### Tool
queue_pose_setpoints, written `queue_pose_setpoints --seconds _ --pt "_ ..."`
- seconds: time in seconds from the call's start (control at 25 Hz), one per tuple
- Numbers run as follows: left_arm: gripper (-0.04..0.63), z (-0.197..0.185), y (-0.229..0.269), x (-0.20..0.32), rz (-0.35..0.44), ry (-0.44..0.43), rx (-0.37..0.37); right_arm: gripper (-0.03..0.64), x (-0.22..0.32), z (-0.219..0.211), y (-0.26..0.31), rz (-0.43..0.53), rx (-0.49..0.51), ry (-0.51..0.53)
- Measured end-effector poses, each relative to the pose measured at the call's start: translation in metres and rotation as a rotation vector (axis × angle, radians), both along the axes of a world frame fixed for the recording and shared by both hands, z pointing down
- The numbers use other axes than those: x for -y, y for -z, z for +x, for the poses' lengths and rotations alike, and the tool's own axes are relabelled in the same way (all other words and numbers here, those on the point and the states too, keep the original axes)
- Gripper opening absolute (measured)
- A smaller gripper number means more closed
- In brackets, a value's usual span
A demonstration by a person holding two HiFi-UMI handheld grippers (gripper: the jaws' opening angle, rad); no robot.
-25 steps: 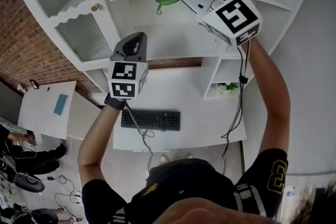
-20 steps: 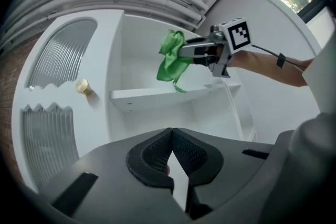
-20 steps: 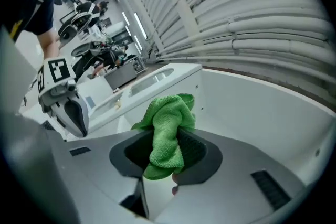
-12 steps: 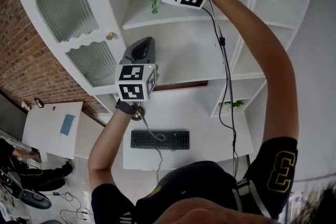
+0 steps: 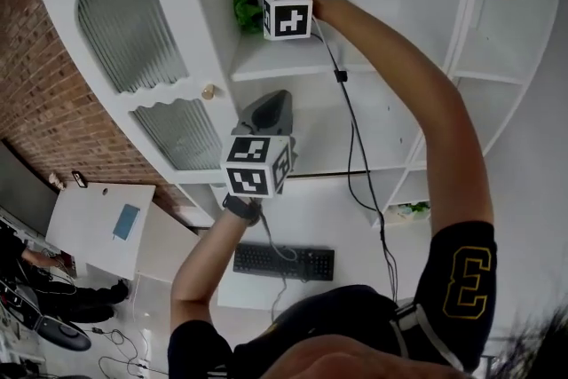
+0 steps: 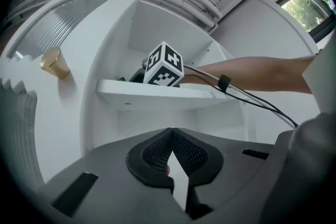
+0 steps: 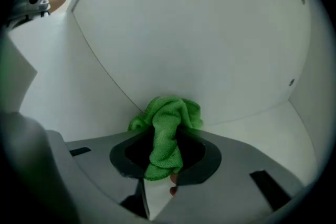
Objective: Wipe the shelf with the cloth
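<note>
On the upper shelf (image 5: 293, 59) of a white cabinet, a green cloth (image 7: 167, 128) is seen bunched at the back, near the corner where the walls meet. It is clamped between the jaws of the right gripper (image 7: 165, 164), whose marker cube is pictured just above the shelf's front edge. Below the shelf, the left gripper (image 6: 171, 136) is held clear of the board, its jaws brought together at the tips with nothing between them. Left of the shelf, a brass knob (image 6: 54, 63) is shown on a ribbed-glass door (image 5: 133, 27).

Bunched green cloth (image 7: 167, 128) apparently pressed into white shelf (image 6: 157, 94) corner.
</note>
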State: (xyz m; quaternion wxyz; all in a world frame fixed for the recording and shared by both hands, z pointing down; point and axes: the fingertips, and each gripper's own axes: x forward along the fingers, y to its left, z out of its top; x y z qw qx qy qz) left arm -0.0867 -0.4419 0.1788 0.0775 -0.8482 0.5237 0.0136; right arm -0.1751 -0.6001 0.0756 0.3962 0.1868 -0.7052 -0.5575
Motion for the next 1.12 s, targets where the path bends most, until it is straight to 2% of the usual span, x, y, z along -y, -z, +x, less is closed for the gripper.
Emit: queue_pose_setpoints --seconds 0.2,0.44,0.72,1.12 --pt "0.009 0.006 -0.011 0.010 0.001 -0.010 0.025 0.095 0.023 -0.009 -0.015 -0.022 -0.076 -0.018" --pt "0.009 0.009 -0.016 0.026 0.049 0.000 0.023 0.091 0.031 -0.016 -0.011 -0.052 -0.024 -0.029" --pt "0.009 -0.003 -0.025 0.027 0.024 0.036 -0.044 0.086 0.030 -0.011 -0.013 -0.042 -0.035 -0.063" --pt "0.009 0.002 -0.031 0.029 0.007 0.024 -0.035 0.084 0.031 0.003 -0.014 -0.062 -0.022 -0.099"
